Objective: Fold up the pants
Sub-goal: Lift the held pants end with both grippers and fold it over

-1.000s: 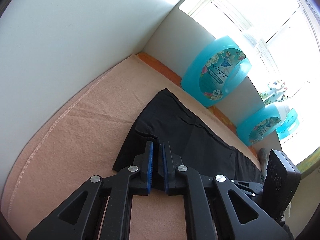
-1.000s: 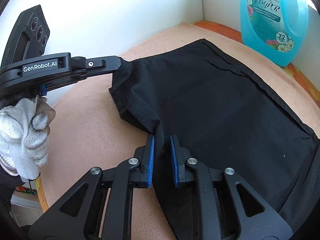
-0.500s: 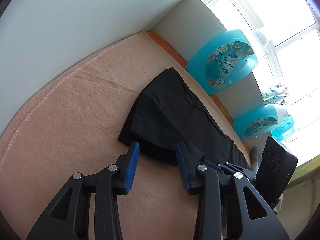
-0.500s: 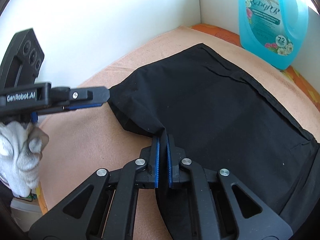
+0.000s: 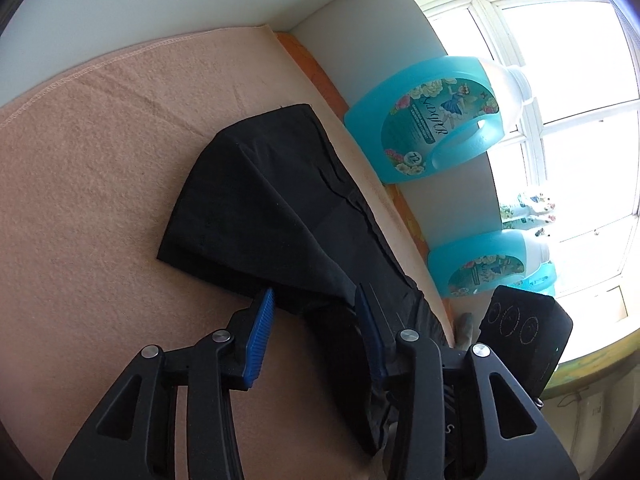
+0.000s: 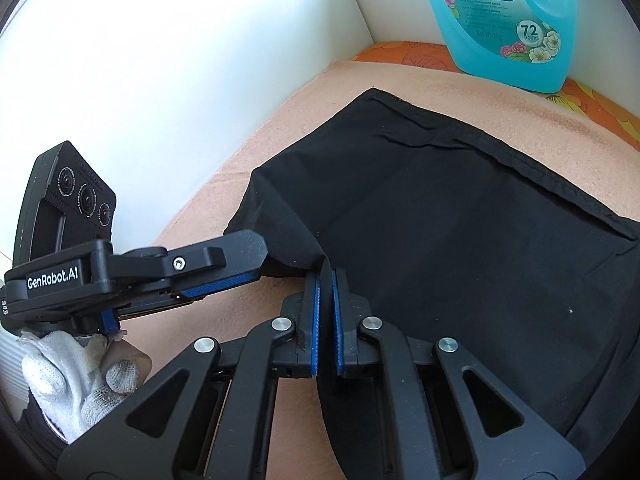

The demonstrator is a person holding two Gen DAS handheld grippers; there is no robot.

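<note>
Black pants (image 5: 280, 208) lie folded on a peach blanket (image 5: 88, 184); they also fill the right wrist view (image 6: 460, 248). My left gripper (image 5: 314, 312) is open, its blue pads on either side of the near fabric edge and holding nothing. It shows from the side in the right wrist view (image 6: 240, 268), held by a white-gloved hand (image 6: 80, 380). My right gripper (image 6: 326, 280) is shut on a raised fold of the pants at their near edge.
A turquoise detergent bottle (image 5: 432, 120) stands against the wall beyond the pants, also in the right wrist view (image 6: 504, 20). A second bottle (image 5: 488, 268) stands further right by the window. White walls enclose the blanket's left and far sides. An orange cloth strip (image 6: 400, 54) lies under the bottles.
My left gripper has opened, let go of the pants and drawn back slightly. My right gripper has shut on the near fold of the pants.
</note>
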